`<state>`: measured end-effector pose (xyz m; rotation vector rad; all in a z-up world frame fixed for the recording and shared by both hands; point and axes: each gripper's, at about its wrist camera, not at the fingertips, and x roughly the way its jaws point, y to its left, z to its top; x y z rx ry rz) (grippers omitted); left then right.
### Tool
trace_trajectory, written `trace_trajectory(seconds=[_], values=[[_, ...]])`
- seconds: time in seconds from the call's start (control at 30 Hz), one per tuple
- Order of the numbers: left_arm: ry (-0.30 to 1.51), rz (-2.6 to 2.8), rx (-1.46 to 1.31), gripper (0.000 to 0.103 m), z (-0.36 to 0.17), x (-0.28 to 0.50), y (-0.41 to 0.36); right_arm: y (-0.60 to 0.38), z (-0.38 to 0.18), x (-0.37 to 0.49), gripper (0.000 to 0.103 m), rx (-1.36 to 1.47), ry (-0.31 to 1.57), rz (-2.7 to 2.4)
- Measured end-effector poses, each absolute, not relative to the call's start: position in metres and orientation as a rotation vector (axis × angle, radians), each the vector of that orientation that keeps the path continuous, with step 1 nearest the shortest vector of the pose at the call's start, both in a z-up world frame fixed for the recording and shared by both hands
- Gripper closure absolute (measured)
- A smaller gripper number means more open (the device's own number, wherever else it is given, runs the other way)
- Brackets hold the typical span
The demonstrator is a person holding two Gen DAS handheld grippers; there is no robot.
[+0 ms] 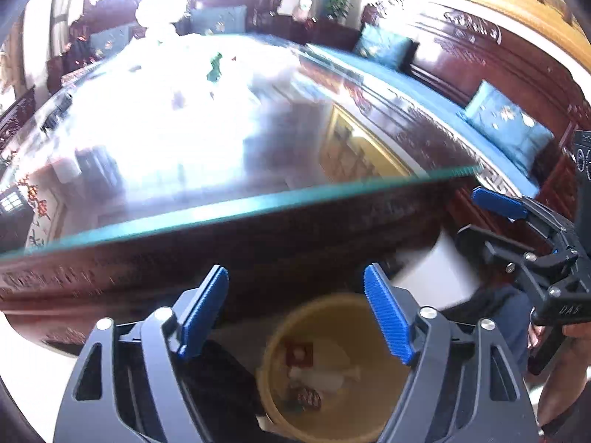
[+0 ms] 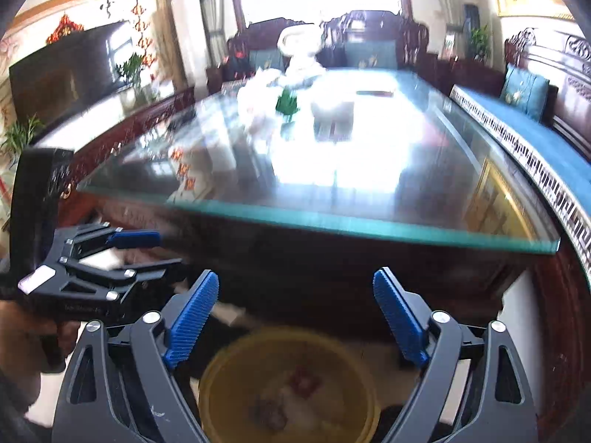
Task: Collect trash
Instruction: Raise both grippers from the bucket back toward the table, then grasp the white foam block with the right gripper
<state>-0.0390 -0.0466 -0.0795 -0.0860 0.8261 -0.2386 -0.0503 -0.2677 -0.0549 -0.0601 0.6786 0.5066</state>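
Two grippers, left gripper (image 1: 295, 313) and right gripper (image 2: 295, 317), both spread wide with nothing between the pads, both above one yellow bin (image 2: 288, 387) on the floor just in front of the table (image 2: 332, 221). Bin holds blurred trash (image 1: 314, 376): at least one red wrapper and one white piece, exact count unclear. One glass-topped dark wood table, white clutter and one green item (image 2: 286, 103) at its far end; carved bench (image 2: 535, 129) with blue cushions beside table, bright window beyond it.
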Motion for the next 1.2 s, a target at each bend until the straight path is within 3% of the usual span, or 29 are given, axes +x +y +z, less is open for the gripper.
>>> trace_trajectory(seconds=[0.3, 0.5, 1.2], values=[[0.704, -0.093, -0.115, 0.018, -0.03, 0.02, -0.016, -0.238, -0.019, 0.014, 0.008, -0.073, 0.609, 0.406], [0.649, -0.022, -0.065, 0.005, -0.013, 0.049, -0.004, -0.219, -0.015, 0.051, 0.008, -0.095, 0.599, 0.453], [0.716, -0.045, -0.201, 0.004, -0.035, 0.144, 0.028, -0.195, -0.036, 0.152, 0.008, -0.07, 0.724, 0.412]])
